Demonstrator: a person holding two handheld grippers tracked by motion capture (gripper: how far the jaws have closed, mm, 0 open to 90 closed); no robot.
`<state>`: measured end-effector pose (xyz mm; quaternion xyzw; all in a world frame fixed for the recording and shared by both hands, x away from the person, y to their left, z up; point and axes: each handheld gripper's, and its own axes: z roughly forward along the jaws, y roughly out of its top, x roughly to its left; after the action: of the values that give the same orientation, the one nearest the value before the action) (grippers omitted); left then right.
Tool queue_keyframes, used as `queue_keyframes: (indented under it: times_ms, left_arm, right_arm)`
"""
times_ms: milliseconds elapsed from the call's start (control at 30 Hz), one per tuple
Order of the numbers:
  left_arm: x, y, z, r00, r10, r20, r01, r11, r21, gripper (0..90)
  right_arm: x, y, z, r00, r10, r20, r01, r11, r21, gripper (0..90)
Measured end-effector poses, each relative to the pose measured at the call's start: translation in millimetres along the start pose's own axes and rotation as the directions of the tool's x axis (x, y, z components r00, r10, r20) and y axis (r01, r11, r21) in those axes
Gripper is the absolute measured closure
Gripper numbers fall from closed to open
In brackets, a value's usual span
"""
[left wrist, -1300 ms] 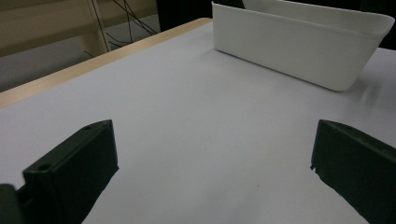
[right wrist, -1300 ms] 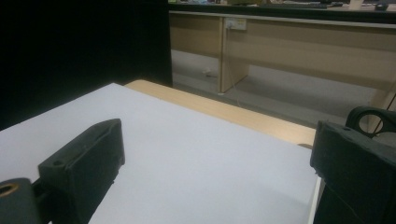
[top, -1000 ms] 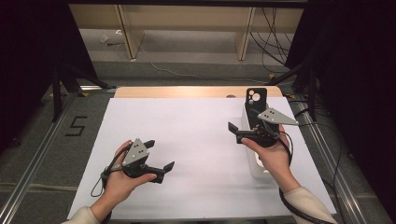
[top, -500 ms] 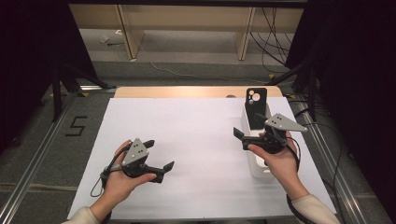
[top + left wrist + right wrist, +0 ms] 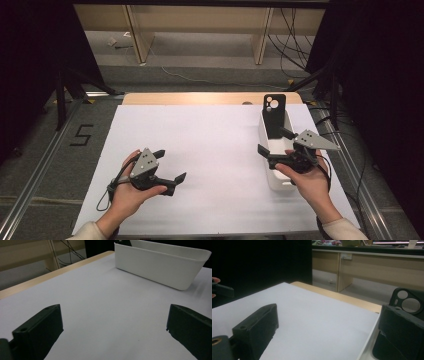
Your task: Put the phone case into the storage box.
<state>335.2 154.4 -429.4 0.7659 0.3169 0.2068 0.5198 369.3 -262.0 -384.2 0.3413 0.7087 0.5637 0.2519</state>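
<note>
A black phone case (image 5: 274, 114) stands upright in the far end of a narrow white bin (image 5: 276, 183) at the table's right side. Its camera cutout (image 5: 409, 301) shows in the right gripper view. My right gripper (image 5: 274, 141) is open and empty, held over the bin's middle just nearer than the case. My left gripper (image 5: 170, 165) is open and empty, low over the white sheet at the front left. It points toward the white bin (image 5: 162, 263), whose long side wall faces it.
The white sheet (image 5: 210, 150) covers the table, with a wooden strip (image 5: 200, 98) bare along the far edge. Metal rails (image 5: 35, 170) run along both sides. Wooden shelf legs (image 5: 135, 30) and cables (image 5: 295, 35) lie beyond on the floor.
My right gripper has drifted nearer and slightly right, away from the phone case, staying open. The left gripper has hardly moved.
</note>
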Motion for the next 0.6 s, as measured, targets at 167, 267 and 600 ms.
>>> queue_keyframes:
  times_ms: [167, 267, 600]
  left_arm:
    - [0.3, 0.0, -0.1, 1.0000, -0.001, 0.000, 0.001, 1.0000, 0.000, 0.0]
    - [0.3, 0.0, -0.2, 1.0000, -0.003, -0.002, 0.003, 1.0000, -0.002, 0.0]
    - [1.0, 0.0, -0.5, 1.0000, -0.005, -0.005, 0.005, 1.0000, -0.006, 0.0]
  right_arm:
    - [0.4, -3.2, -5.3, 1.0000, -0.003, -0.001, 0.003, 0.9999, -0.011, 4.1]
    - [0.5, -4.6, -7.7, 1.0000, -0.006, -0.001, 0.006, 0.9999, -0.011, 4.1]
    - [-1.6, -13.3, -13.8, 0.9999, -0.010, 0.010, 0.010, 0.9999, -0.004, 4.1]
